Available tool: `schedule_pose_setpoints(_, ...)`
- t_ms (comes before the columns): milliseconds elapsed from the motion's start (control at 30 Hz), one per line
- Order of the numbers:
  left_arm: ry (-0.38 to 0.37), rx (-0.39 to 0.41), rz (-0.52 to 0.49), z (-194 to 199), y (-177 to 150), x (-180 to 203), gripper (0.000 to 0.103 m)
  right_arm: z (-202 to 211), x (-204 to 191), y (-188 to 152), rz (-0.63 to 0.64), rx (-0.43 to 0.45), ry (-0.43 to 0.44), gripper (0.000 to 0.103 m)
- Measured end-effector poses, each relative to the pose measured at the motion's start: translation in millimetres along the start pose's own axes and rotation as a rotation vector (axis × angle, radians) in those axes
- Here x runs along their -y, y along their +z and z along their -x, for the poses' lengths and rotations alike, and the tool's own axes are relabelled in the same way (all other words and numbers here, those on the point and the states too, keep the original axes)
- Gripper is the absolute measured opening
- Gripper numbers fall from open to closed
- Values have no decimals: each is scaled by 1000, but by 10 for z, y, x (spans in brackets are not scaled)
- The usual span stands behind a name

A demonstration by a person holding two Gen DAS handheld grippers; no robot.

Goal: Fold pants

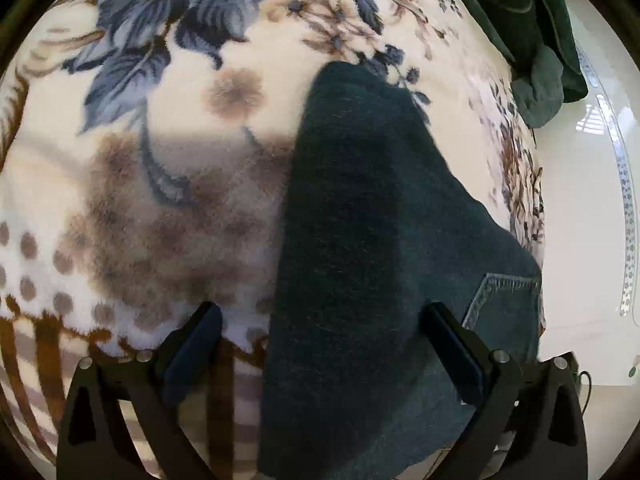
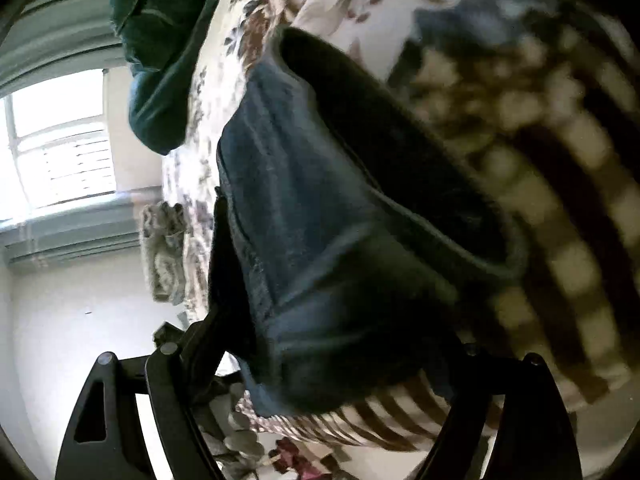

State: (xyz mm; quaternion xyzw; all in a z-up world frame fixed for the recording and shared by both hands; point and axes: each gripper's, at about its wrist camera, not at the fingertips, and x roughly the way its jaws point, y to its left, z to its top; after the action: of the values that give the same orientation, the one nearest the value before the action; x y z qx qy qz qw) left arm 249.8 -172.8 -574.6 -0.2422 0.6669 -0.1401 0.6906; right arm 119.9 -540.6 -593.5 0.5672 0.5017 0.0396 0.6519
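Note:
Dark blue jeans [image 1: 372,240] lie folded on a floral blanket [image 1: 160,160], a back pocket [image 1: 504,300] showing at their right side. My left gripper [image 1: 320,320] hovers over the near end of the jeans, jaws wide apart, its right finger [image 1: 452,344] over the denim and its left finger [image 1: 196,344] over the blanket. In the right wrist view the jeans [image 2: 320,220] fill the middle, blurred. My right gripper [image 2: 332,344] has the jeans' folded end between its fingers; the left finger [image 2: 224,280] lies against the cloth and the right finger is hidden behind it.
A dark green garment [image 1: 532,40] lies bunched at the blanket's far right edge, also in the right wrist view [image 2: 160,60]. White glossy floor [image 1: 580,200] lies beyond the bed edge. A window [image 2: 60,140] and a small patterned cloth [image 2: 164,248] show at the left.

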Motion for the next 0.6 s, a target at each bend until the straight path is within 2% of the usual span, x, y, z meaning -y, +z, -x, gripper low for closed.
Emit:
schedule_pose_setpoints(67,-1,2,-1,-3,-6,-10,103,-93,118,33,-8,-35,-37,87)
schedule_pose_setpoints(167,11,4,-4,-18,-8,11,103,-187,87,46,-20,-27,-26,87)
schedule_pose_setpoints(233,13,5,4,-15,-1,15,103,-150,-29,-18,20,10,-9,79)
schedule_pose_setpoints(300,11,9,15,-18,5,28,103,-160,-97,-103,51,33,-29,63)
schedule_pose_setpoints(367,8,23,6,-13,6,51,101,-126,-97,-133,43,59,-39,57)
schedule_pose_setpoints(433,-16,62,-27,43,-13,110,76,-250,-191,-279,39,78,-51,52)
schedule_pose_setpoints(467,-22,73,-43,74,-20,149,57,-246,-241,-324,49,91,-61,51)
schedule_pose_setpoints(567,-25,94,-52,177,-43,161,40,-197,-364,-462,66,104,-69,46)
schedule_pose_setpoints(600,-32,95,-51,203,-49,154,37,-101,-411,-457,77,105,-75,45)
